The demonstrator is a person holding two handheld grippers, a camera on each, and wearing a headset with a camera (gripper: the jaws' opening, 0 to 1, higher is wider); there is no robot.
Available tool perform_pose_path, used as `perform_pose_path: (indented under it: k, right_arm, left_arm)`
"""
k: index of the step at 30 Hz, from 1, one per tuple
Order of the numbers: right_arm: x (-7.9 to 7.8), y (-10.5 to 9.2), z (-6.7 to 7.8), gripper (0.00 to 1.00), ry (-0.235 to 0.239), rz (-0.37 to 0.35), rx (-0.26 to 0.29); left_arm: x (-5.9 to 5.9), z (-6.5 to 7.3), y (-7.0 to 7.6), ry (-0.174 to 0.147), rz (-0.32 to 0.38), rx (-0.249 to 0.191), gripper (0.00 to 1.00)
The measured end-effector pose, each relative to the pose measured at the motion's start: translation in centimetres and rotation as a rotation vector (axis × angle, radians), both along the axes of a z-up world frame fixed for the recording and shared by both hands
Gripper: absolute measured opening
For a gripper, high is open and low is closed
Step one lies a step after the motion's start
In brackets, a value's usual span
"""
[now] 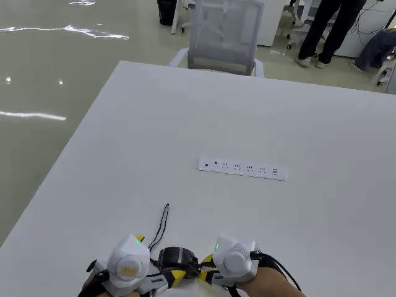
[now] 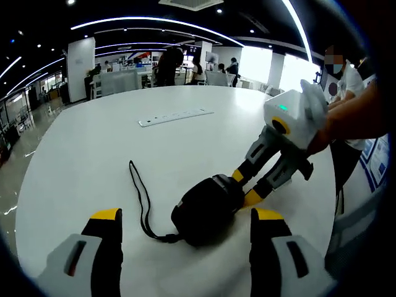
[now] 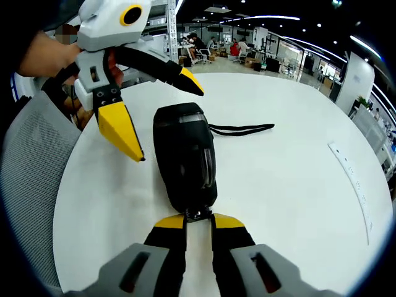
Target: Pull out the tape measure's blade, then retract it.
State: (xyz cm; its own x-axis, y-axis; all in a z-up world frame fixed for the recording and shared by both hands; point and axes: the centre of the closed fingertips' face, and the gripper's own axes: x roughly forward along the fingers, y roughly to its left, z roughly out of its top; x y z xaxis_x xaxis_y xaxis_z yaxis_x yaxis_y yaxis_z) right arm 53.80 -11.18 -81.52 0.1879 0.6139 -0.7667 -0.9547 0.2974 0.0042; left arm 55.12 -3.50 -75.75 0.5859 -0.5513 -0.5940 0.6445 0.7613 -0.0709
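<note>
The tape measure [image 1: 178, 257] lies on the tabletop [image 1: 247, 111] near the front edge, with its cord [image 1: 159, 226] trailing away. The left tool [image 2: 187, 215] is wide open on either side of it, apparently not touching. The right tool [image 3: 198, 220] is closed on the tape measure's blade tip. No blade is out yet, so pull-out and retraction both remain.

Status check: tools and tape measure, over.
Left tool open, flanking tape measure. Right tool shut on blade tip, not yet pulled out. Lanyard loose on table, nothing blocking.
</note>
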Motion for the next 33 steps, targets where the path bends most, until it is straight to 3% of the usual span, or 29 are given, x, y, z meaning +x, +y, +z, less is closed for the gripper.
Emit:
perform_pose_path:
  k: [2, 5, 6, 8, 11, 13, 14, 16, 17, 19, 20, 23, 25, 27, 30, 33]
  right_arm:
    - [0.1, 0.0, 0.0, 0.14, 0.006, -0.012, 0.0]
    - [-0.1, 0.1, 0.0, 0.18, 0.018, -0.031, -0.004]
    - [-0.2, 0.1, 0.1, 0.24, 0.018, -0.032, -0.001]
    - [-0.3, 0.1, 0.2, 0.47, 0.037, -0.064, 0.008]
    - [-0.2, -0.4, 0.6, 0.6, 0.021, -0.09, 0.009]
    - [-0.1, -0.7, 1.0, 0.65, 0.033, -0.149, 0.032]
    - [0.0, -0.8, 1.1, 0.74, 0.034, -0.174, 0.041]
    - [-0.6, -0.4, 2.1, 0.95, 0.066, -0.204, 0.112]
    - [-0.2, -1.4, 2.6, 0.99, 0.015, -0.238, 0.09]
    - [0.0, -1.8, 3.3, 1.0, -0.03, -0.255, 0.117]
    - [-0.2, -2.5, 3.5, 1.0, -0.031, -0.281, 0.114]
    - [-0.8, -3.8, 4.3, 1.0, -0.049, -0.307, 0.125]
    - [-1.2, -4.8, 4.6, 1.0, -0.062, -0.329, 0.126]
    - [-1.6, -5.8, 4.7, 1.0, -0.076, -0.352, 0.121]
    - [-2.2, -7.0, 4.8, 1.0, -0.08, -0.403, 0.131]
    - [-2.8, -7.6, 5.2, 1.0, -0.088, -0.433, 0.138]
  left_arm:
    - [-0.2, 0.1, 0.2, -0.014, -0.014, -0.006, 0.87]
    - [-0.4, 0.1, 0.4, -0.008, -0.021, -0.028, 0.91]
    - [-0.3, 0.1, 0.5, -0.007, -0.019, -0.034, 0.94]
    - [-0.4, 0.2, 0.9, -0.003, -0.01, -0.055, 0.99]
    - [-0.3, 0.9, 1.4, -0.032, -0.007, -0.071, 0.99]
    - [-0.1, 1.1, 2.0, -0.035, -0.004, -0.077, 0.99]
    - [-0.1, 1.4, 2.2, -0.038, -0.001, -0.085, 0.99]
    - [0.1, 2.4, 2.4, -0.051, -0.001, -0.131, 0.99]
    - [0.0, 2.8, 2.6, -0.058, -0.006, -0.147, 0.99]
    - [-0.1, 3.4, 3.0, -0.074, -0.02, -0.15, 0.99]
    - [-0.2, 3.7, 3.3, -0.091, -0.034, -0.152, 0.99]
    - [-0.5, 4.2, 4.3, -0.094, -0.031, -0.167, 0.99]
    - [-0.5, 4.2, 5.5, -0.109, -0.01, -0.136, 0.99]
    - [-0.7, 4.9, 6.1, -0.132, -0.004, -0.163, 0.99]
    - [-1.4, 4.5, 7.0, -0.109, -0.001, -0.168, 0.99]
    - [-2.1, 4.8, 7.5, -0.123, -0.005, -0.177, 0.99]
